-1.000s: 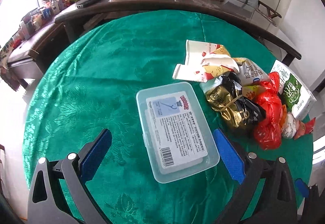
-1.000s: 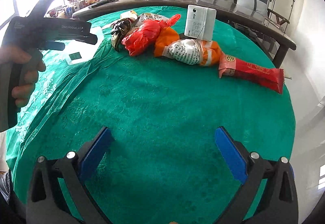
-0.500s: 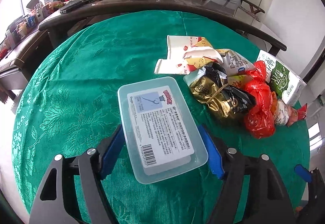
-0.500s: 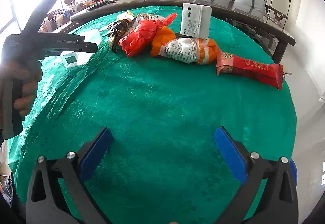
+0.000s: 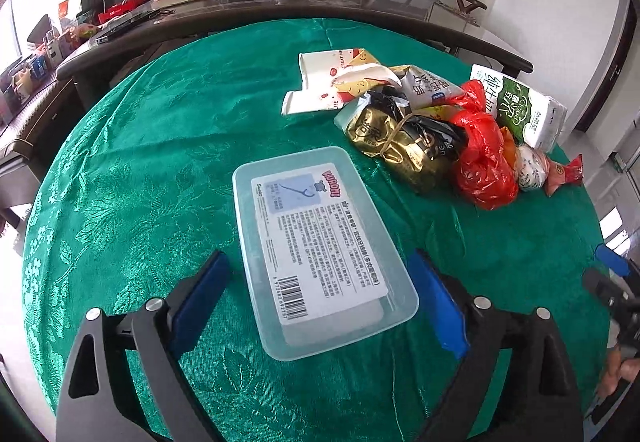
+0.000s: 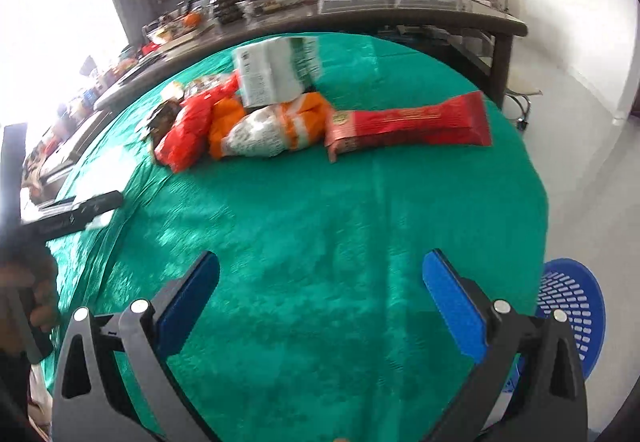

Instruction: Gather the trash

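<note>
Fingers [image 5: 200, 294] of left gripper [image 5: 316, 296] just reopening, straddling without touching clear rectangular plastic box [image 5: 320, 246] mid-counter, likely squaring for a grasp; right gripper [image 6: 320, 306] spread wide, empty, near blue mesh basket [image 6: 572, 306].

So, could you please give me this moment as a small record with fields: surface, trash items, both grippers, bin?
surface: round table with green cloth
nearest item: clear plastic box, lying flat between the fingers of the left gripper
left gripper: jaws have just been opening; pads not touching the box
right gripper: open, nothing between the fingers
trash pile: gold bag, red plastic bag, milk carton, long red wrapper
bin: blue basket, beside the table
</note>
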{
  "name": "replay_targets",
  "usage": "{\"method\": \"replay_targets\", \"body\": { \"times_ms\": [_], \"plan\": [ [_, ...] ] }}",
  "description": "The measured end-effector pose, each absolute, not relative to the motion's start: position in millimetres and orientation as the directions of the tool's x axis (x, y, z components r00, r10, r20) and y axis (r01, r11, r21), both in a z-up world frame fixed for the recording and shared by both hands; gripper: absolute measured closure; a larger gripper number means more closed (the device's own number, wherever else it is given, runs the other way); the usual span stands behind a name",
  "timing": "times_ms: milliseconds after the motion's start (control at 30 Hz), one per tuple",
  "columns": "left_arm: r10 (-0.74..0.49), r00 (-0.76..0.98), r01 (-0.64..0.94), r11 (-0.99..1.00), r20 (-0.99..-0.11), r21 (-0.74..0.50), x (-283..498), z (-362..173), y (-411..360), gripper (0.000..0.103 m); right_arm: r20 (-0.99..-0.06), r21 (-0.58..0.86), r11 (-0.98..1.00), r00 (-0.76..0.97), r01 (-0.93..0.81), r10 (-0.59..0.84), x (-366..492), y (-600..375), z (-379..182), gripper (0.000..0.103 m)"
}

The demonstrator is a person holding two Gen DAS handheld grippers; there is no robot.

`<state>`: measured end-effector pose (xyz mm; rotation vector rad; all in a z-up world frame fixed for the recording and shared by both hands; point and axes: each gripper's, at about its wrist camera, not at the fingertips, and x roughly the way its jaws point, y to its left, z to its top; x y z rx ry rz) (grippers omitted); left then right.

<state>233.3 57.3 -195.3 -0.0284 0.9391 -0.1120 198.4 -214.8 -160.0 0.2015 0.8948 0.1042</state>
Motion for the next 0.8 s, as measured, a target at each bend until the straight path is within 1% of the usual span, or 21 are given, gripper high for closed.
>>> {"method": "replay_targets", "body": {
  "times_ms": [67, 100, 133, 200, 300, 333, 367, 433, 500, 567, 600, 633, 733, 800],
  "plan": [
    [-0.097, 0.584, 0.088, 0.995, -0.806, -0.056, 234, -196, 54, 0.010, -0.766, 0.303, 0.948, 0.617, 0.097, 0.181, 214, -234, -158, 0.005],
    [-0.093, 0.583, 0.087, 0.995, -0.807, -0.052, 234, -197, 54, 0.009, -0.765, 0.347, 0.926, 0.615, 0.146, 0.189, 220, -244, -159, 0.008],
    [-0.094, 0.582, 0.087, 0.995, -0.808, -0.053, 234, -197, 54, 0.009, -0.760, 0.400, 0.894, 0.617, 0.201, 0.202, 229, -254, -160, 0.014],
    [-0.097, 0.581, 0.087, 0.995, -0.808, -0.057, 234, -197, 55, 0.008, -0.757, 0.468, 0.834, 0.619, 0.292, 0.208, 246, -267, -160, 0.023],
    [-0.099, 0.578, 0.089, 0.994, -0.810, -0.058, 235, -198, 54, 0.006, -0.757, 0.515, 0.779, 0.616, 0.358, 0.218, 275, -274, -161, 0.030],
    [-0.096, 0.577, 0.090, 0.994, -0.811, -0.053, 235, -198, 54, 0.006, -0.763, 0.508, 0.780, 0.611, 0.364, 0.212, 285, -273, -161, 0.035],
    [-0.092, 0.575, 0.091, 0.995, -0.813, -0.048, 235, -198, 53, 0.005, -0.772, 0.490, 0.789, 0.606, 0.370, 0.195, 295, -271, -159, 0.037],
    [-0.086, 0.574, 0.091, 0.995, -0.814, -0.041, 236, -199, 52, 0.005, -0.802, 0.420, 0.830, 0.579, 0.367, 0.149, 310, -264, -159, 0.043],
    [-0.089, 0.574, 0.092, 0.995, -0.814, -0.044, 236, -199, 52, 0.005, -0.824, 0.317, 0.885, 0.562, 0.340, 0.079, 319, -250, -158, 0.045],
    [-0.093, 0.574, 0.093, 0.995, -0.814, -0.048, 236, -199, 52, 0.005, -0.830, 0.231, 0.927, 0.556, 0.296, 0.030, 320, -239, -160, 0.053],
    [-0.095, 0.574, 0.093, 0.994, -0.813, -0.050, 236, -199, 52, 0.005, -0.827, 0.194, 0.943, 0.562, 0.270, 0.009, 316, -236, -161, 0.062],
    [-0.097, 0.574, 0.094, 0.994, -0.813, -0.052, 236, -199, 53, 0.005, -0.820, 0.180, 0.952, 0.572, 0.246, 0.008, 312, -235, -162, 0.067],
    [-0.097, 0.574, 0.094, 0.994, -0.813, -0.053, 236, -199, 54, 0.005, -0.814, 0.168, 0.973, 0.578, 0.157, 0.047, 295, -235, -163, 0.068],
    [-0.095, 0.573, 0.094, 0.994, -0.814, -0.050, 236, -199, 54, 0.005, -0.815, 0.157, 0.986, 0.572, 0.056, 0.097, 278, -228, -162, 0.069]
  ]
}}
